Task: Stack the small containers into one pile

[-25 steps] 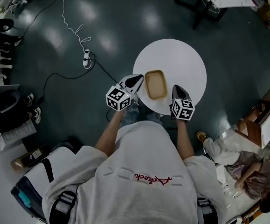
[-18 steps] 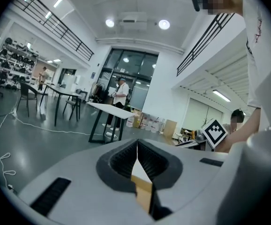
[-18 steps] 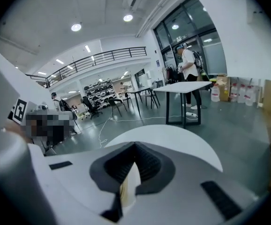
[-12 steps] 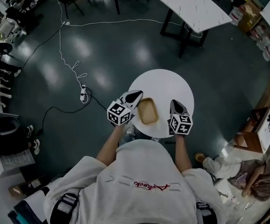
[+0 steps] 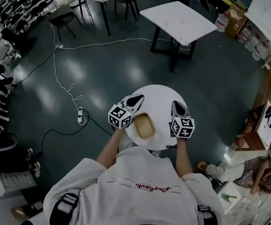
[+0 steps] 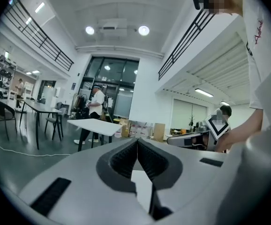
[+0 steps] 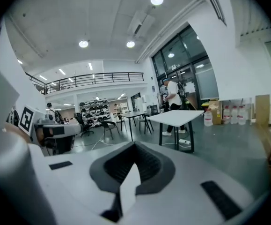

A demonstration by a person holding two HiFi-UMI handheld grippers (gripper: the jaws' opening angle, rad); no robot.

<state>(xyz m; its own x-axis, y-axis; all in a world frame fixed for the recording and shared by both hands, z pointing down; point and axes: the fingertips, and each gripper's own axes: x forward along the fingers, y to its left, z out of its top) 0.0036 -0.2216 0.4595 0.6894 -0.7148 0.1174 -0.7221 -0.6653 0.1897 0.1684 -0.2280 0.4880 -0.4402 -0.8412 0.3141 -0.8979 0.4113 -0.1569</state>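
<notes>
In the middle of the head view a tan container (image 5: 143,125) sits on the lower left part of the round white table (image 5: 161,95), between the two grippers. The left gripper (image 5: 136,98) shows just to its upper left and the right gripper (image 5: 176,105) further off to its right. Both grippers' jaws are pressed together with nothing between them, pointing out across the room.
</notes>
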